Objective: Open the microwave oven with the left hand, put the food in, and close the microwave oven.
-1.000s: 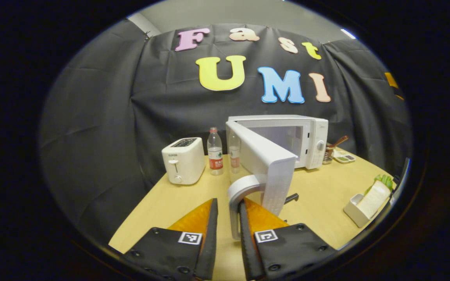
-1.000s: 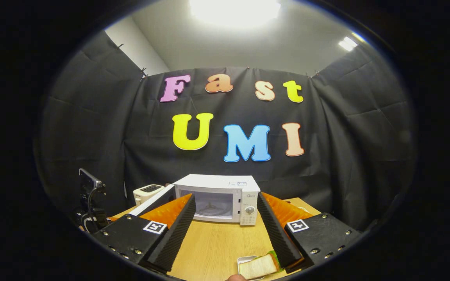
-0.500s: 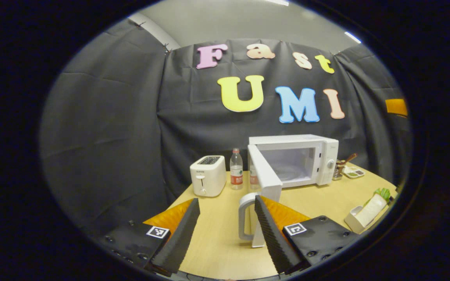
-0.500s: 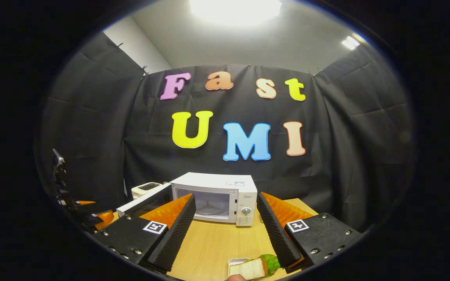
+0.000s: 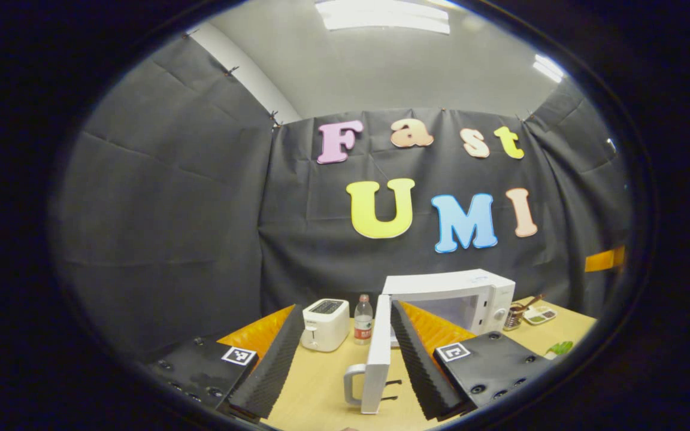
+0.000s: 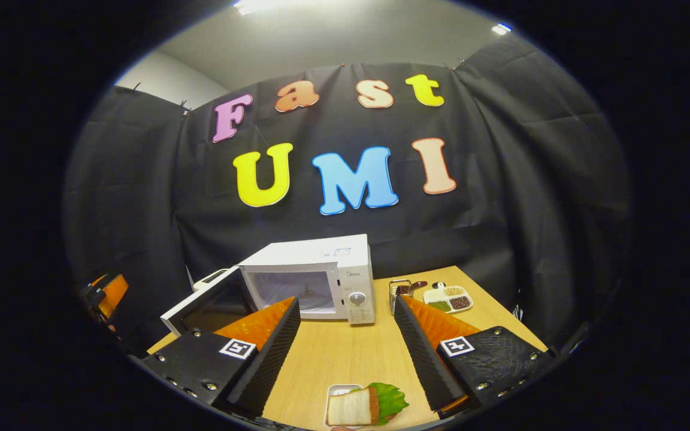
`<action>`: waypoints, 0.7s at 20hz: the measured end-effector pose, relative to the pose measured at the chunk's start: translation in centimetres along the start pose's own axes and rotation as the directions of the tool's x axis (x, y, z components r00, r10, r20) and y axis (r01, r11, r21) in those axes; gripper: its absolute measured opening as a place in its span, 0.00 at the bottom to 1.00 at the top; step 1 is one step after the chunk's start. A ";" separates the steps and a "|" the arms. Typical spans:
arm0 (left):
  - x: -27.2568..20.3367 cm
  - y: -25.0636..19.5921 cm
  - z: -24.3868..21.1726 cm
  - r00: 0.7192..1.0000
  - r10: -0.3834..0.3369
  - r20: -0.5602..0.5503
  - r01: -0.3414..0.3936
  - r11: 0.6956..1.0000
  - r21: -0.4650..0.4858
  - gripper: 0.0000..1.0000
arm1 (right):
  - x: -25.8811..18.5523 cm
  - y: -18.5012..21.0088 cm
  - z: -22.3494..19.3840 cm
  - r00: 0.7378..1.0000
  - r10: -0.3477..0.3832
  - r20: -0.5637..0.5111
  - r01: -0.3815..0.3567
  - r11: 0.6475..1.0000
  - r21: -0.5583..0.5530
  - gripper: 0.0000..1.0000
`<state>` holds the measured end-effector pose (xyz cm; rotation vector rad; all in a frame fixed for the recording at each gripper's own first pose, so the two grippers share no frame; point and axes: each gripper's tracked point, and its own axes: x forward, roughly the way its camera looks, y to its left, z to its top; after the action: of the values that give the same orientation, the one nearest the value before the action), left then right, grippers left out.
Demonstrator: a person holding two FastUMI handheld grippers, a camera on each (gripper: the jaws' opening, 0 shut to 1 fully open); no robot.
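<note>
The white microwave (image 5: 453, 293) stands at the back of the wooden table with its door (image 5: 378, 353) swung wide open, the curved handle (image 5: 351, 383) facing me. My left gripper (image 5: 345, 308) is open and held back from the door, touching nothing. In the right gripper view the microwave (image 6: 315, 278) shows its lit cavity, with the door (image 6: 207, 302) hanging out to the left. The food, a sandwich with lettuce (image 6: 363, 406) in a small white dish, lies low on the table just in front of my right gripper (image 6: 345, 302), which is open and holds nothing.
A white toaster (image 5: 324, 323) and a water bottle (image 5: 363, 326) stand left of the microwave. A utensil holder (image 6: 402, 290) and a divided condiment tray (image 6: 450, 297) sit to its right. Bare wooden tabletop (image 6: 345, 353) lies between the sandwich and the microwave.
My left gripper let go of the door handle, opened and drew back and up. The door swung fully open. My right gripper tipped down, bringing more of the sandwich into sight.
</note>
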<state>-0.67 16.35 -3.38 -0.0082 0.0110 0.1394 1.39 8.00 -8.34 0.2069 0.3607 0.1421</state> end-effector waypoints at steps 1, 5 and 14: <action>-0.1 -0.4 0.9 1.000 0.005 0.012 -0.005 1.000 0.000 0.93 | 0.5 -0.8 -1.2 0.999 0.008 -0.042 -0.007 1.000 0.023 0.96; -0.2 -1.9 2.3 0.999 0.020 0.028 -0.020 1.000 0.021 0.93 | 2.2 -3.3 -5.5 0.977 0.049 -0.208 -0.023 0.992 0.125 0.98; -0.4 -5.8 2.4 1.000 0.023 0.013 -0.024 0.998 0.059 0.93 | 2.2 -4.9 -15.2 0.871 0.145 -0.469 -0.096 0.987 0.128 0.98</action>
<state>-0.23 10.54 -0.94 0.0516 0.0028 0.1626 -1.57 6.29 -24.11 0.2949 0.8523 0.3016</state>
